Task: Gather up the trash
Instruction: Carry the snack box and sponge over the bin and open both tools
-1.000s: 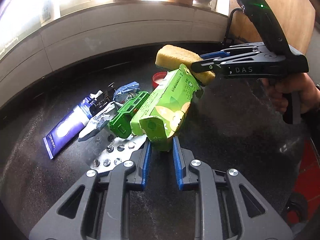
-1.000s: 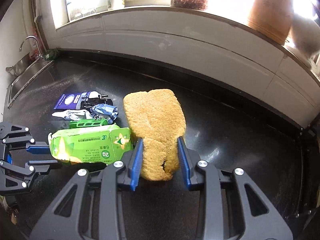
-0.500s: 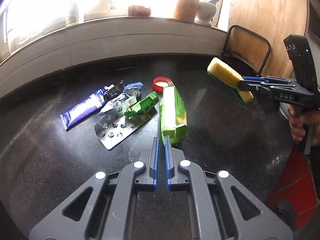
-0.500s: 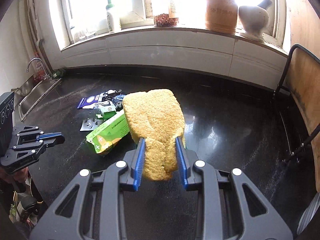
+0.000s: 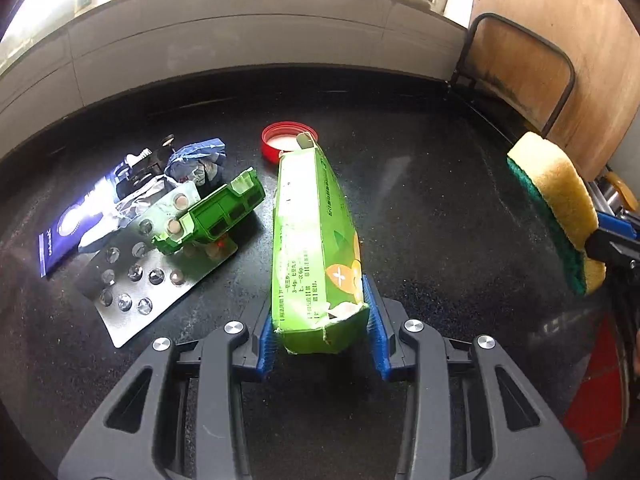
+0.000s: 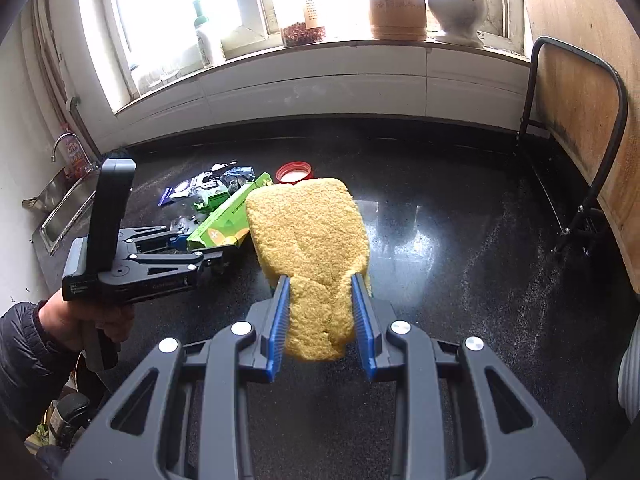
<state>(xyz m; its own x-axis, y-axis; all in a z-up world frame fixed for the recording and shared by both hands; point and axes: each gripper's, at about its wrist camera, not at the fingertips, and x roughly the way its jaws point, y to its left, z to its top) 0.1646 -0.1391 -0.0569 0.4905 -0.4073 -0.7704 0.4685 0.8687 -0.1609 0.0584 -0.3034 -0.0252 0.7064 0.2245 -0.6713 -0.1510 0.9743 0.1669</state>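
Trash carton [image 5: 312, 240] lies on the dark surface [image 5: 440, 220], long axis running straight away between the left tongs [image 5: 320, 332], which are opening around its near end. Right tongs [image 6: 322, 320] grip the sponge [image 6: 308, 240], raised well to the right.

Counted: one green carton [image 5: 316, 240], one sponge [image 6: 310, 248], one red lid [image 5: 282, 142], one blister sheet [image 5: 148, 284], two grippers [image 5: 320, 332] [image 6: 322, 320].
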